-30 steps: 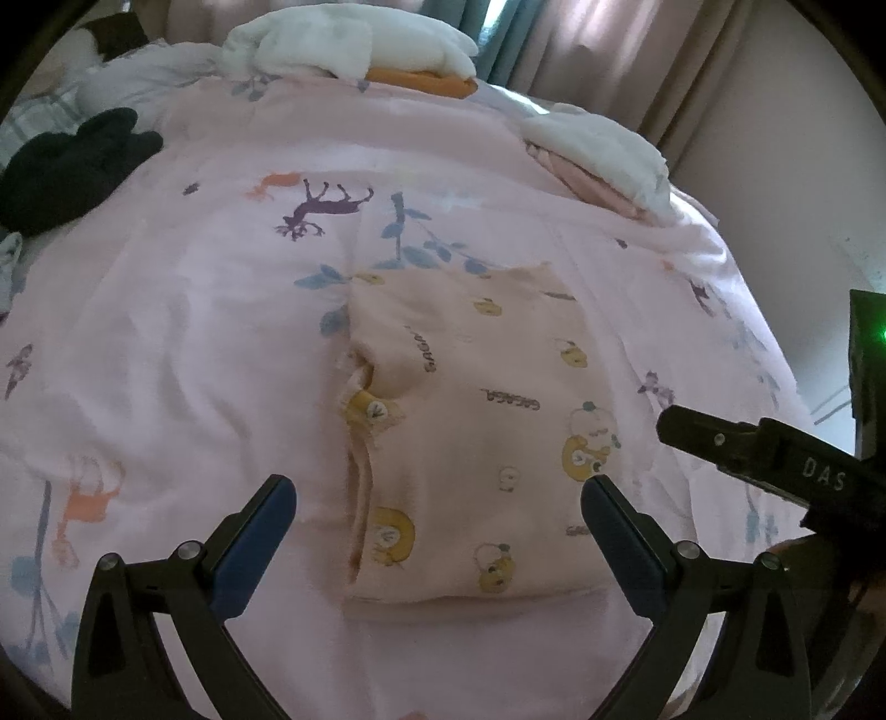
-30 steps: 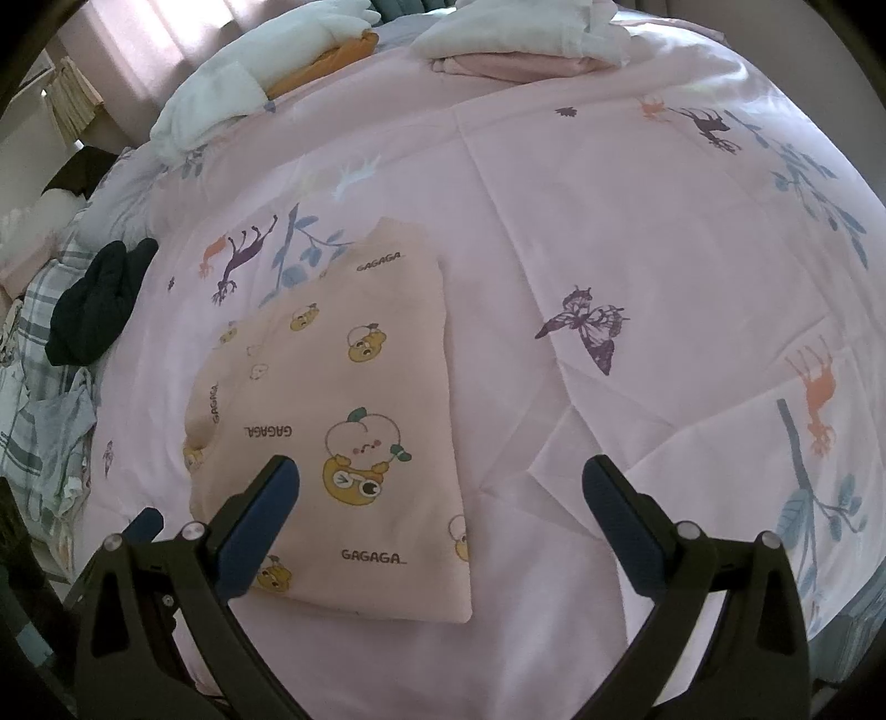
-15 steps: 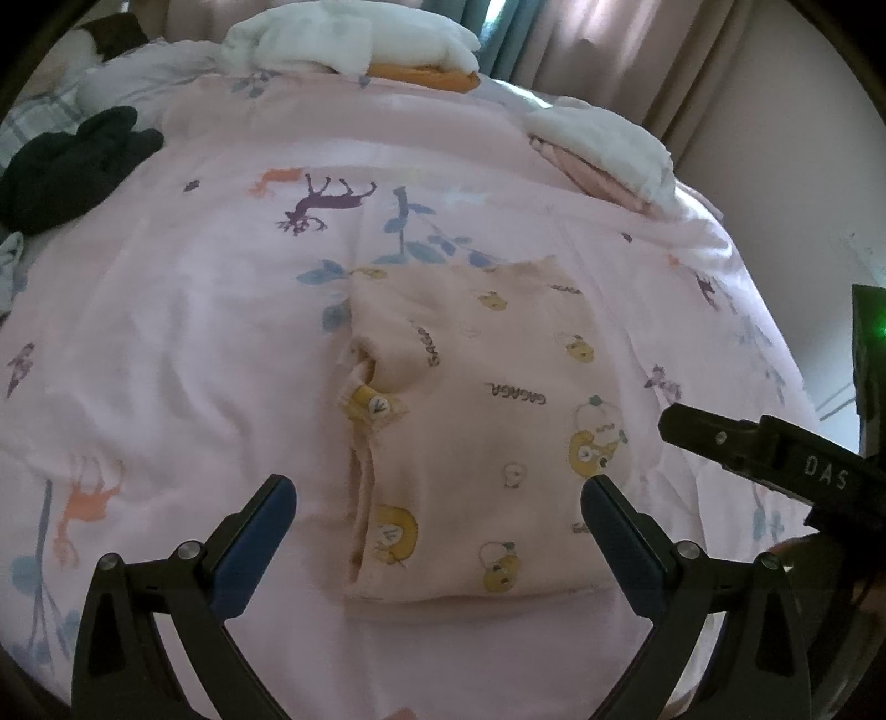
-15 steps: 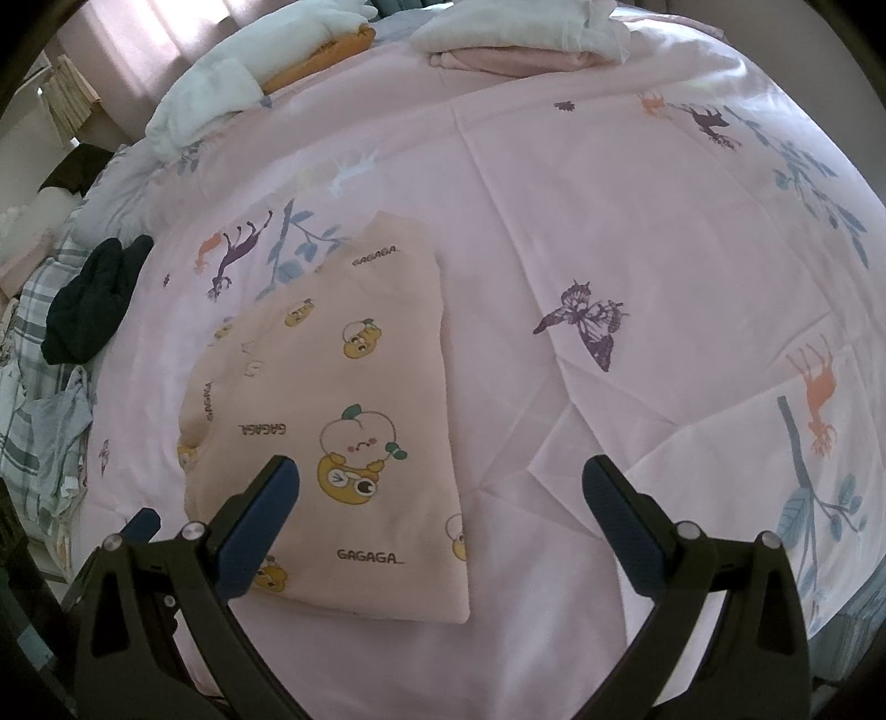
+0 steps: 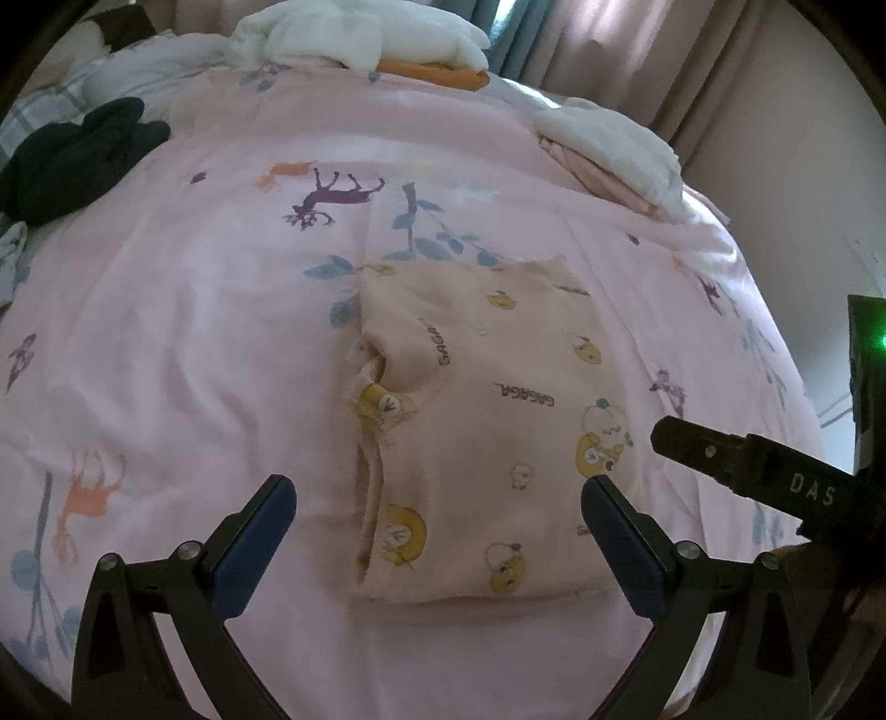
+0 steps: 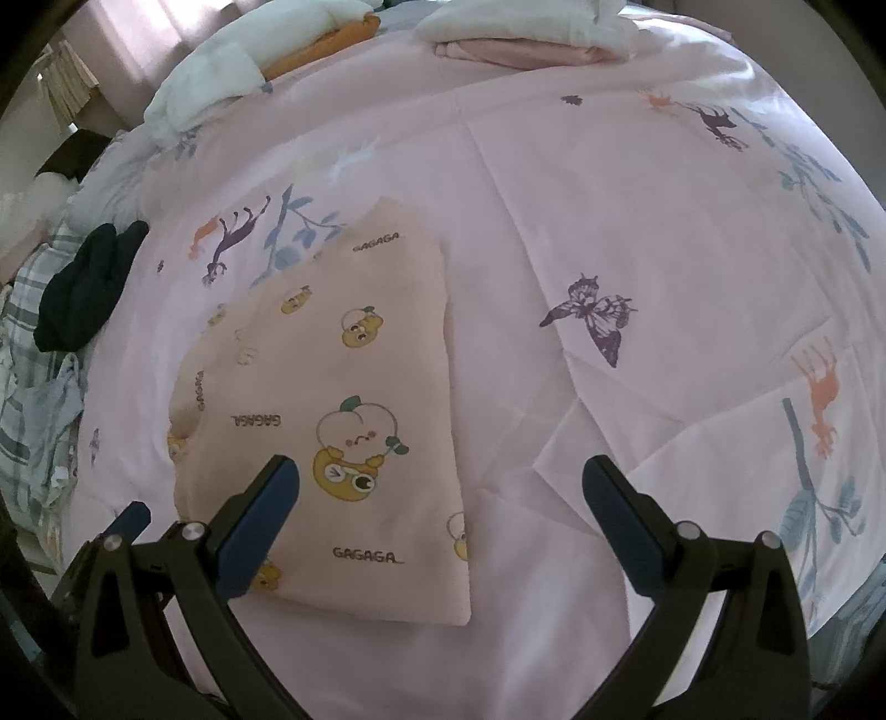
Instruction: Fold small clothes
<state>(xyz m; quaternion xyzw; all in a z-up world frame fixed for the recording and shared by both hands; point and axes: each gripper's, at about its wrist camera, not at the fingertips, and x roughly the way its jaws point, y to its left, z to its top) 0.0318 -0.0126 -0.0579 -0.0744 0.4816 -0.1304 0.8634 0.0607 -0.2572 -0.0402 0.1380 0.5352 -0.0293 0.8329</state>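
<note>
Peach cotton garment with yellow cartoon prints (image 5: 487, 437), folded into rectangle, lies flat on pink animal-print bedsheet (image 5: 183, 332), just ahead of our left gripper (image 5: 437, 531), mostly between its fingers. Against a second ago: garment unmoved, only slight camera drift; no fold added. We judge fold finished, hands off.

Left gripper spread wide, empty. Right gripper (image 6: 440, 515) also wide, empty; garment ahead and to its left, under left finger.

Beyond: black crumpled cloth (image 5: 72, 160) far left; white and orange folded pile (image 5: 382, 44) far ahead.
</note>
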